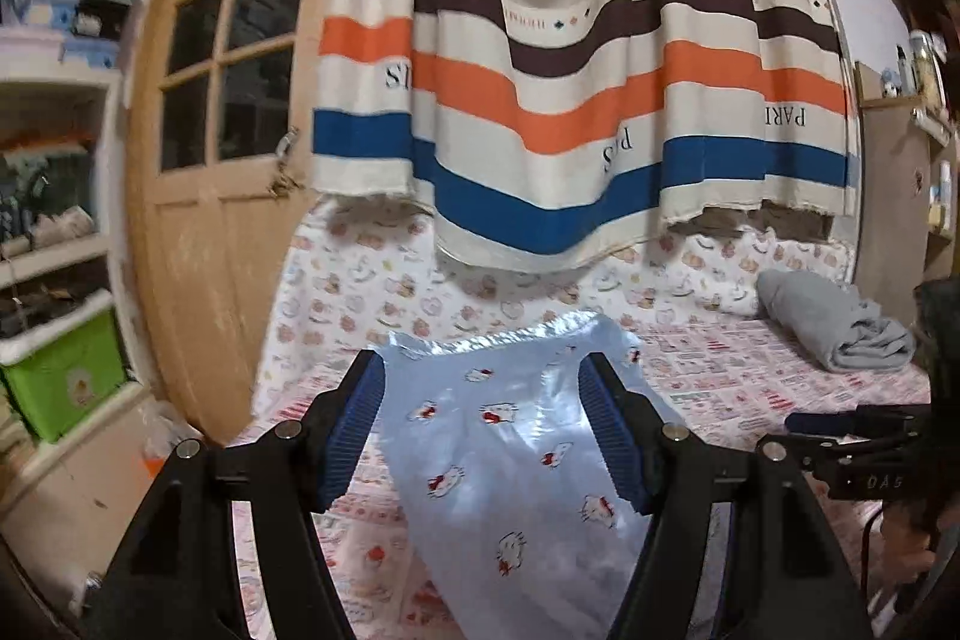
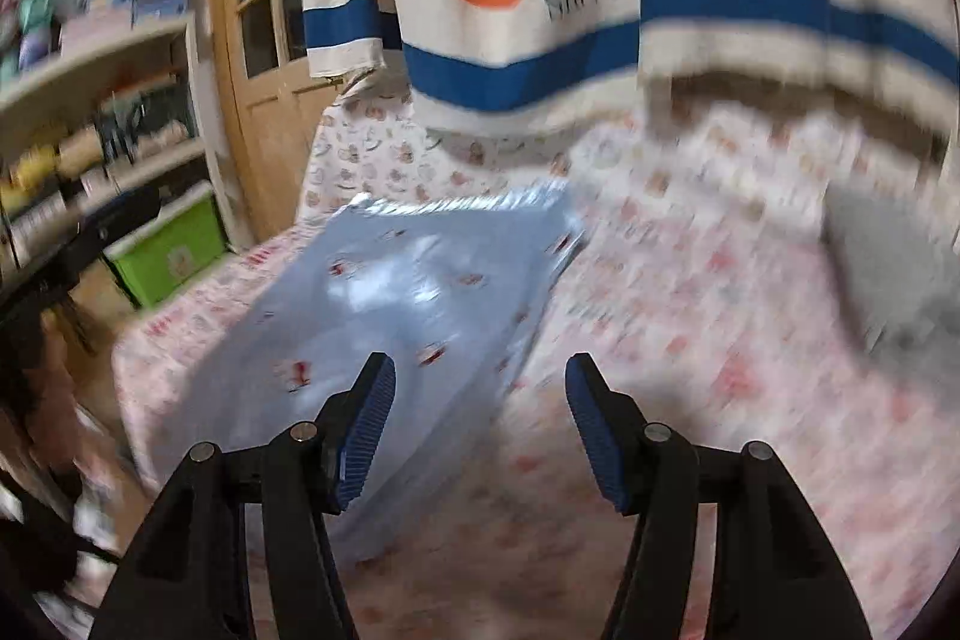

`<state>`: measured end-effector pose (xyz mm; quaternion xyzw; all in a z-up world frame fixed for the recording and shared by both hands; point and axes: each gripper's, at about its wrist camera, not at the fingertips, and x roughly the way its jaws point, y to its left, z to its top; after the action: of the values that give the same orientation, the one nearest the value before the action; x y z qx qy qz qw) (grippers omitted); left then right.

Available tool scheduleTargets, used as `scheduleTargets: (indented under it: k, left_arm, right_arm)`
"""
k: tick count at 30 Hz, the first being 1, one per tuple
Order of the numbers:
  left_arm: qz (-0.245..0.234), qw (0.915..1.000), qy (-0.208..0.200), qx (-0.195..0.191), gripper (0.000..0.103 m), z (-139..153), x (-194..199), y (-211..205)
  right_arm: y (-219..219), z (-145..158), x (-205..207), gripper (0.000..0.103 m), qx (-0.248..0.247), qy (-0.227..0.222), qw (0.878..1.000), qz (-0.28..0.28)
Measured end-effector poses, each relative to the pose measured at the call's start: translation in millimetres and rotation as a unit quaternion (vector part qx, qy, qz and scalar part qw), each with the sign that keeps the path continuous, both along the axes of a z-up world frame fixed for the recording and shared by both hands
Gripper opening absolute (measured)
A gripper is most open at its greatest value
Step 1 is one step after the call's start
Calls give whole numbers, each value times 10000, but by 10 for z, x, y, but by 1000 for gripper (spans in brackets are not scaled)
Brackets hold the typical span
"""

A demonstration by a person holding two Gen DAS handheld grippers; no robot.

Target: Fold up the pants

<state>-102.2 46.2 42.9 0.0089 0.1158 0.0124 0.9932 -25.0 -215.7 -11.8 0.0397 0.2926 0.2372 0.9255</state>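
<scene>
Both tongs (image 1: 483, 424) (image 2: 480, 424) gape above blue pants (image 1: 510, 460); curtain (image 1: 570, 70) apparently reads "PARIS".

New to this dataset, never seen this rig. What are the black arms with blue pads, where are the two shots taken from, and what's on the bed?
There is no robot here. A person holds one two-finger tool in each hand, and each tool carries a fisheye camera looking forward along its fingers. The black arms ending in ribbed blue pads are those fingers.

One picture comes from the left tool, the other from the right tool; the right view is motion-blurred. Both tools are open and hold nothing.

The surface is a bed with a pink-patterned sheet. On it lie light blue pants with a cartoon cat print, the item to fold. A grey rolled cloth lies to the right. A striped curtain hangs behind.
</scene>
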Motion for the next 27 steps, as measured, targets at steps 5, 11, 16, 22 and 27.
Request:
scheduleTargets:
  k: [5, 11, 16, 22, 27]
  left_arm:
    - [316, 9988, -268, 278, 66, -83, -115, -117]
    - [423, 9969, -477, 460, 66, -166, -191, -191]
    - [379, 9980, -325, 383, 66, -226, -139, -168]
    - [275, 9990, 51, 341, 66, -349, -39, -140]
    - [252, 9975, 543, 383, 66, -521, 60, -140]
  right_arm:
    - [48, -215, 228, 40, 604, 584, 9964, -96]
    - [242, -402, 441, 15, 293, 1006, 9945, -76]
    - [199, -382, 370, 1, 201, 797, 9963, -252]
    - [53, -331, 295, 1, 26, 793, 9958, -463]
    - [-78, -496, 347, 1, -81, 1089, 9916, -687]
